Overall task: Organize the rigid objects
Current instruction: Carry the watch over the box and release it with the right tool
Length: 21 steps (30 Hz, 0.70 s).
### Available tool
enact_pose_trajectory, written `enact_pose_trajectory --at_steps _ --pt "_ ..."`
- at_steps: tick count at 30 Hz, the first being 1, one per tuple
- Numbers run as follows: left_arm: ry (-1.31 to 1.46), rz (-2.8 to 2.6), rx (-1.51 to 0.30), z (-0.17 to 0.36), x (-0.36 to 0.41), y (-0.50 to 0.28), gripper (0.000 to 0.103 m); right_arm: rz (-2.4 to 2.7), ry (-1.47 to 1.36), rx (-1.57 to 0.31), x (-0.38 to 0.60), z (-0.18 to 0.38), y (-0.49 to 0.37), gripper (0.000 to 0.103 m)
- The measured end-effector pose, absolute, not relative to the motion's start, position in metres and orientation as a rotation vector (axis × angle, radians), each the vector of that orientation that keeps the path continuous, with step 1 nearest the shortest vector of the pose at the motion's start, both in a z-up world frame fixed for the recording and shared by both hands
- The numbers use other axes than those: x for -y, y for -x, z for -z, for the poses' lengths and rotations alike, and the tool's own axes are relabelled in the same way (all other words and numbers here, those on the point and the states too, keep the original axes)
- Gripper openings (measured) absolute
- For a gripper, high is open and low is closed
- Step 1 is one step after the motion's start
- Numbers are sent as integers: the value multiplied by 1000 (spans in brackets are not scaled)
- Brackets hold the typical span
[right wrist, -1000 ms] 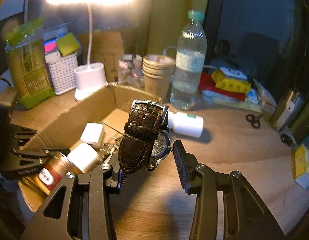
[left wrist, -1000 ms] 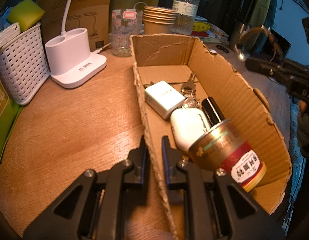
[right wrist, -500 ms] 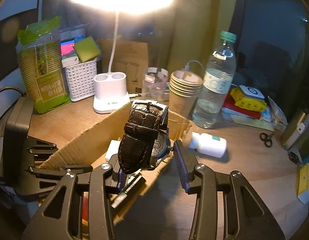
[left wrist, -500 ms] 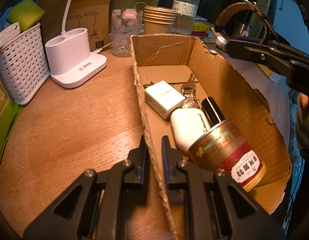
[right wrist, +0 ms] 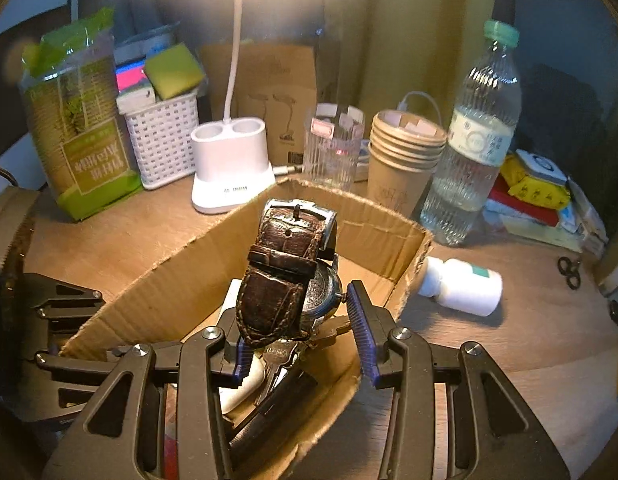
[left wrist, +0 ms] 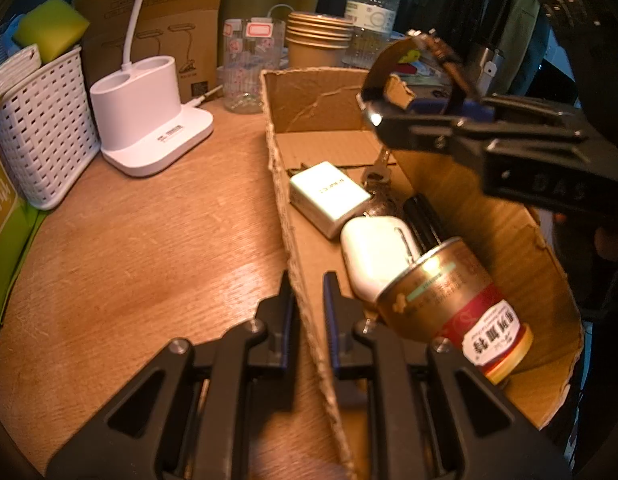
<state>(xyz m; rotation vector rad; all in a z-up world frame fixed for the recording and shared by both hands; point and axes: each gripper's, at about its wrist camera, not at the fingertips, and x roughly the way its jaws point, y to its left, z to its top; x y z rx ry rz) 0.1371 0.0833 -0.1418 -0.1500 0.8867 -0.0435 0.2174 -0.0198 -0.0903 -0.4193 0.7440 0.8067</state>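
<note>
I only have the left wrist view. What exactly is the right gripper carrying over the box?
Observer: A wristwatch with a brown leather strap, buckled into a loop. The right gripper holds it by the case.
Operator: Is it actually over the opening?
Observer: Yes. In the right wrist view it hangs above the inside of the cardboard box, and the keys show just below it.
Operator: Anything waiting outside the box on that side?
Observer: A white pill bottle lies on its side on the table, beside the box's far right corner.
</note>
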Motion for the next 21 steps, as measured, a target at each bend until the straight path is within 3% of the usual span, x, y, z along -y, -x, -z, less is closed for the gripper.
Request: enact_pose_trajectory --at_steps 21 --pt "150 44 -887 142 -82 -136 14 -781 599 -848 -11 107 -221 45"
